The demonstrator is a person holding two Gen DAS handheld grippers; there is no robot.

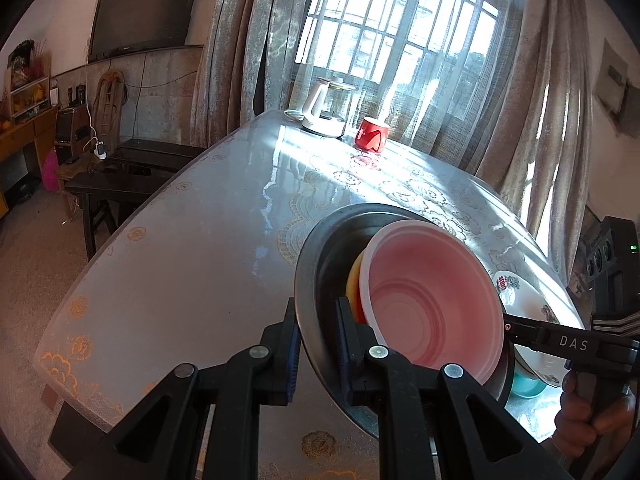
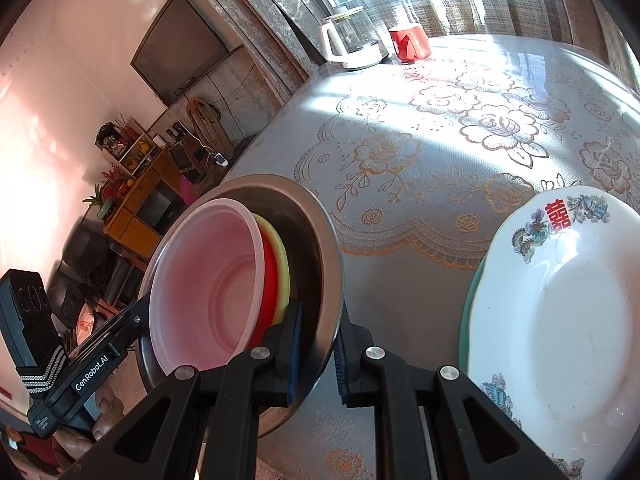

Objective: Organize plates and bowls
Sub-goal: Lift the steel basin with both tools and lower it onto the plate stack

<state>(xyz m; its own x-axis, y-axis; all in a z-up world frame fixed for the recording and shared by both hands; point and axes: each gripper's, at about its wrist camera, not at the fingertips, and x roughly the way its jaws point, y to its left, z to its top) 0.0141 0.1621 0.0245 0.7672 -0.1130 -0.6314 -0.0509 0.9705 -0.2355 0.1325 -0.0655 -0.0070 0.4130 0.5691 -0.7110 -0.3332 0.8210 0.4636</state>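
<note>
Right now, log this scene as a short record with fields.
held: metal bowl, tilted, gripped on opposite sides of its rim
left gripper: shut on the rim
right gripper: shut on the rim
nested inside: pink bowl, red bowl, yellow bowl
on table: white plate over a teal dish
far end: kettle, red cup

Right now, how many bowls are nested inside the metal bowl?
3 show: a pink bowl innermost, then a red bowl, then a yellow bowl against the metal bowl. More may be hidden underneath.
</note>
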